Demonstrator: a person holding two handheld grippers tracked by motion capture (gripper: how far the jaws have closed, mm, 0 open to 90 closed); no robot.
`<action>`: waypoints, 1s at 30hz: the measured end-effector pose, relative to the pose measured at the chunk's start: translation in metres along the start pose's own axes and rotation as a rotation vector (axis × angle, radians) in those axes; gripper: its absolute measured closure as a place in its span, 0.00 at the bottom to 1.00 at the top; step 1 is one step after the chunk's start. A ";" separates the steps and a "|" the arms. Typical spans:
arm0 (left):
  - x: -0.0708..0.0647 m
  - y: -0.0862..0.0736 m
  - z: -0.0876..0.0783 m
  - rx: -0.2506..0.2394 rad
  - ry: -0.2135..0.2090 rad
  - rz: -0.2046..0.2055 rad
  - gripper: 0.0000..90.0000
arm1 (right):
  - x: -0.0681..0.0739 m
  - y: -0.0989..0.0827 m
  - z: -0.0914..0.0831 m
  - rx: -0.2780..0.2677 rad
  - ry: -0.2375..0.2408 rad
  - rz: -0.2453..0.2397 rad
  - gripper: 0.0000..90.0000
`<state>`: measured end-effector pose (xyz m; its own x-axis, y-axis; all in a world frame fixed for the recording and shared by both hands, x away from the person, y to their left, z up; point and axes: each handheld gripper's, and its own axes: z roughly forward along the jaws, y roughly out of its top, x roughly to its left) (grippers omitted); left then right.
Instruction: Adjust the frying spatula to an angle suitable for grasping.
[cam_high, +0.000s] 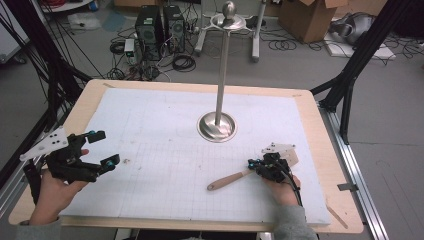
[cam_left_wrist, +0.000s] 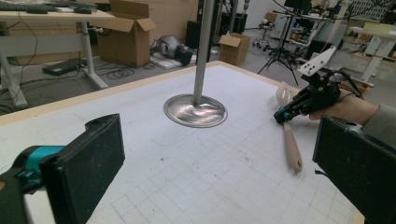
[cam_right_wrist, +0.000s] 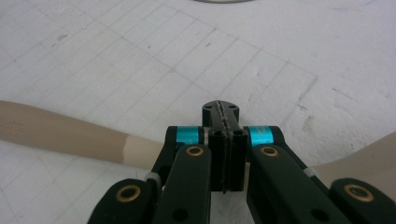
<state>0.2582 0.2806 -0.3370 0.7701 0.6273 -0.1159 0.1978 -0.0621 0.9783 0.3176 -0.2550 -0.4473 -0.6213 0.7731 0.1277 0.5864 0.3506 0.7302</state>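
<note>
A wooden spatula (cam_high: 227, 181) lies on the white gridded mat (cam_high: 165, 145) at the front right, its handle pointing to the front left. My right gripper (cam_high: 250, 163) rests low over the spatula's neck with its jaws pressed together. In the right gripper view the handle (cam_right_wrist: 60, 133) runs under the linkage, behind the shut tips (cam_right_wrist: 226, 109), and nothing shows between the pads. My left gripper (cam_high: 102, 148) hovers at the mat's left edge, jaws wide apart and empty. The left gripper view looks between its open jaws (cam_left_wrist: 217, 140) to the spatula (cam_left_wrist: 292, 147) and the right gripper (cam_left_wrist: 282, 115).
A tall metal stand with a round base (cam_high: 217, 127) rises from the mat's middle back, also seen in the left gripper view (cam_left_wrist: 196, 111). The wooden table edge (cam_high: 330, 150) frames the mat. Computers, cables and cardboard boxes (cam_high: 310, 17) sit on the floor beyond.
</note>
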 end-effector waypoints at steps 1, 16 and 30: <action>0.000 0.000 0.001 -0.003 -0.002 -0.001 0.03 | -0.001 -0.002 -0.002 0.000 -0.002 0.005 1.00; 0.000 0.003 0.016 0.004 -0.040 0.004 0.03 | -0.008 -0.014 -0.016 -0.013 -0.015 0.043 1.00; 0.000 0.003 0.027 0.020 -0.052 0.009 0.03 | 0.000 -0.014 -0.038 -0.114 -0.017 -0.044 1.00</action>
<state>0.2752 0.2599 -0.3382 0.8025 0.5852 -0.1168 0.2024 -0.0829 0.9758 0.2899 -0.2802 -0.4317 -0.6354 0.7677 0.0829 0.4955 0.3230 0.8063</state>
